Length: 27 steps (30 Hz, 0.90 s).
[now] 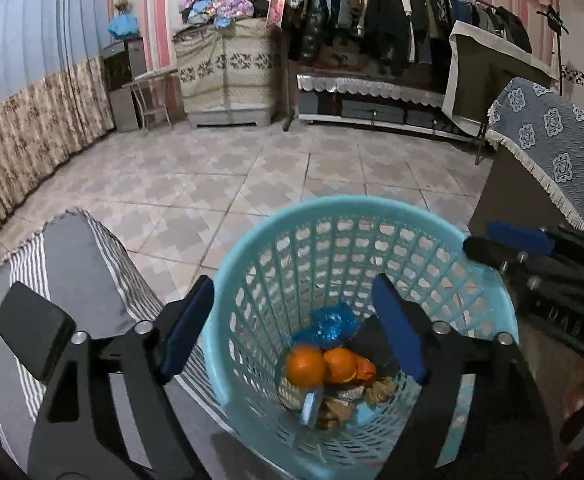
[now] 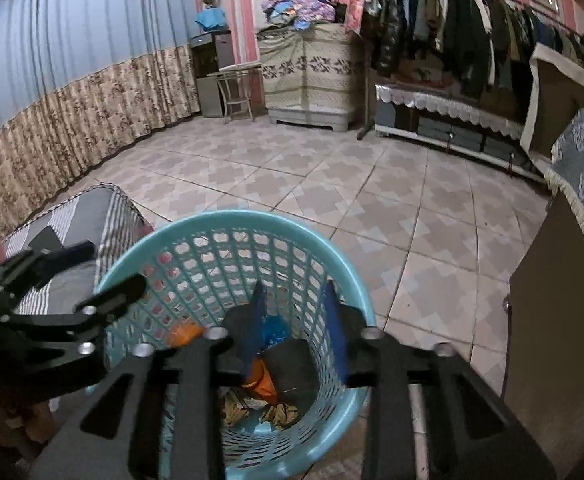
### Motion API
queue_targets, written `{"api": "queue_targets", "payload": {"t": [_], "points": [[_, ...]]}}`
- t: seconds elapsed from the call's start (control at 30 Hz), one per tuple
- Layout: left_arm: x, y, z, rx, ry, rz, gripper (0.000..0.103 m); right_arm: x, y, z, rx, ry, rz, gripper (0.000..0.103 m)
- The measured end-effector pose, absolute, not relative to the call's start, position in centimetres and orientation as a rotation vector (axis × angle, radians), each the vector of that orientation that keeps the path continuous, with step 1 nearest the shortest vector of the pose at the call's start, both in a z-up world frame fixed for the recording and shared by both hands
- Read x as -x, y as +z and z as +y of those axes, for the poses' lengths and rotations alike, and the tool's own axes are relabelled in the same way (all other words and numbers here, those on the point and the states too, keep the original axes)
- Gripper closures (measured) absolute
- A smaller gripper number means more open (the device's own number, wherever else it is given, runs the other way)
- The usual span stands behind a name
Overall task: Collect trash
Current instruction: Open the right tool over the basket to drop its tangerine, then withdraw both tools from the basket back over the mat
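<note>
One round turquoise plastic lattice basket [image 1: 372,216] is seen on the tiled floor [image 1: 219,168], beside a grey striped cushion [image 1: 79,256]. Inside it are counted two orange peel pieces [image 1: 306,364], one crumpled blue plastic bag [image 1: 332,322] and brownish scraps. The left tongs [image 1: 294,326] are spread wide, straddling the rim; the right tongs [image 2: 296,330] are held narrowly parted and empty above the basket

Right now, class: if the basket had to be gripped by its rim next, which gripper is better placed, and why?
Probably the left gripper: its open fingers already straddle the basket wall, one outside, one inside. The right gripper hangs open over the trash inside, away from the rim.
</note>
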<state>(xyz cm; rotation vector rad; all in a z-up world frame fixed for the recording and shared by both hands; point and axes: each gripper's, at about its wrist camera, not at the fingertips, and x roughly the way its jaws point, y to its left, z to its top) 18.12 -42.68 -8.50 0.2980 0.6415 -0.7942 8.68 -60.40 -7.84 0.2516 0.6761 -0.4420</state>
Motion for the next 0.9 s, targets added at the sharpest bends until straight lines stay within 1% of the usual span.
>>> {"api": "queue_targets", "payload": {"t": [0.07,0.1,0.17,0.23,0.27,0.37,0.5,0.6,0.8,0.9], "points": [[-18.4,-8.0,-42.1,-0.290,-0.777,0.637,0.021,-8.5,-8.1,-60.2,-0.247,-0.441,0.675,0.044],[-18.5,-7.7,-41.4,-0.282,-0.756,0.627,0.019,-8.5,-8.1,-60.0,-0.243,-0.439,0.674,0.042],[-18.5,-6.9,-40.4,-0.270,-0.718,0.609,0.015,-8.2,-7.6,-59.1,-0.242,-0.431,0.662,0.029],[-18.0,-5.6,-38.0,-0.245,-0.677,0.576,0.007,-8.0,-6.9,-58.1,-0.241,-0.420,0.638,0.022],[-17.6,-5.0,-36.9,-0.238,-0.655,0.555,0.005,-7.9,-6.6,-57.4,-0.238,-0.416,0.629,0.015],[-16.4,-3.3,-33.7,-0.225,-0.605,0.511,0.005,-8.1,-5.6,-54.7,-0.220,-0.394,0.597,0.006],[-15.1,-1.6,-27.8,-0.185,-0.522,0.479,0.005,-9.1,-4.8,-50.3,-0.191,-0.372,0.591,0.005],[-14.4,-1.1,-23.2,-0.156,-0.458,0.490,0.005,-9.2,-4.7,-46.9,-0.186,-0.339,0.582,0.005],[-11.7,-0.9,-14.8,-0.122,-0.326,0.474,0.005,-8.3,-4.7,-38.8,-0.159,-0.253,0.567,0.005],[-10.3,-1.2,-12.2,-0.115,-0.281,0.475,0.005,-7.7,-4.7,-35.3,-0.142,-0.219,0.558,0.005]]}}
